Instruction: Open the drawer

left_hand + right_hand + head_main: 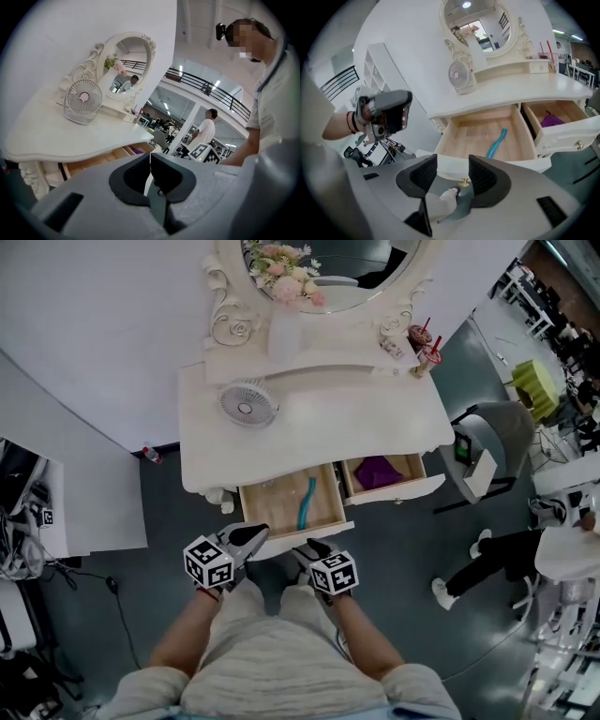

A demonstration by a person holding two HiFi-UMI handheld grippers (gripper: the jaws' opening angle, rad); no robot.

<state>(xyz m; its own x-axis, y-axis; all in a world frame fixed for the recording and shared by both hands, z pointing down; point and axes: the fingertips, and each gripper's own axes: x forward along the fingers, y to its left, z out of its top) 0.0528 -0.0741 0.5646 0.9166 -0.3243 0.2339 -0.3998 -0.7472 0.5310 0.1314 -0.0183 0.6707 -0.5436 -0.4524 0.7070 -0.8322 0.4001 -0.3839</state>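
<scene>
While spread wide with the knob point(464, 182) just beyond its tips, ease right gripper point(453, 167) straight back from the open drawer point(472, 131) ahead; keep left gripper point(150, 161), closed and empty, alongside.

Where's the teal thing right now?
In the head view, the teal curved object lies inside the open left drawer, near its right wall; the smaller open drawer holding a purple cloth sits just to its right.

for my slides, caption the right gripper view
Open right tongs point at the gold knob of the pulled-out drawer, a teal item lying inside.
</scene>
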